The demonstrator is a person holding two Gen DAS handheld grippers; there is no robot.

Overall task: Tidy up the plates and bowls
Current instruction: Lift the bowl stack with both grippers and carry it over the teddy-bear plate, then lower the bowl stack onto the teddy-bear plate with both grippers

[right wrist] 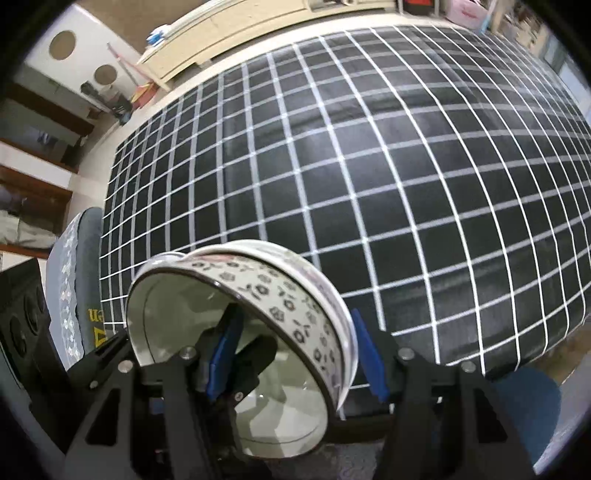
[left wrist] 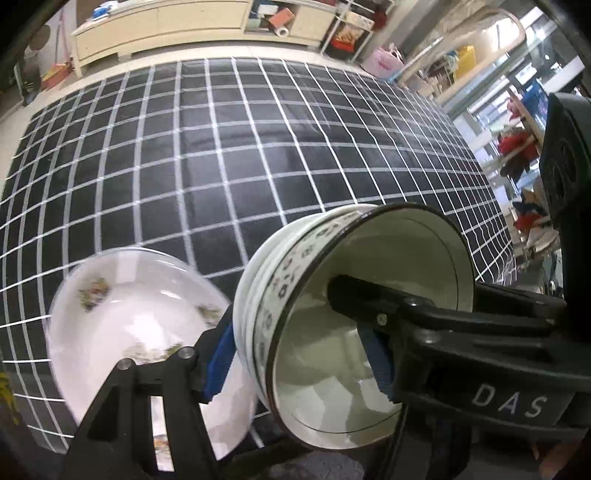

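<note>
A stack of bowls (left wrist: 295, 266), with a dark-rimmed, flower-patterned bowl nested on top of white ones, is held over the near edge of the table. My left gripper (left wrist: 299, 354) is shut on its wall, one blue pad outside and one inside. My right gripper (right wrist: 295, 350) is shut on the opposite wall of the same stack (right wrist: 288, 302), likewise with one pad in and one out. Its black finger (left wrist: 354, 295) reaches into the bowl in the left wrist view. A white bowl with flower prints (left wrist: 122, 317) sits blurred just left of the stack.
A black tablecloth with white grid lines (left wrist: 258, 147) covers the table. Beyond the far edge stand a cream cabinet (left wrist: 166, 22) and cluttered shelves (left wrist: 517, 147). A grey cushioned chair (right wrist: 74, 277) is at the near left and a blue seat (right wrist: 528, 406) at the near right.
</note>
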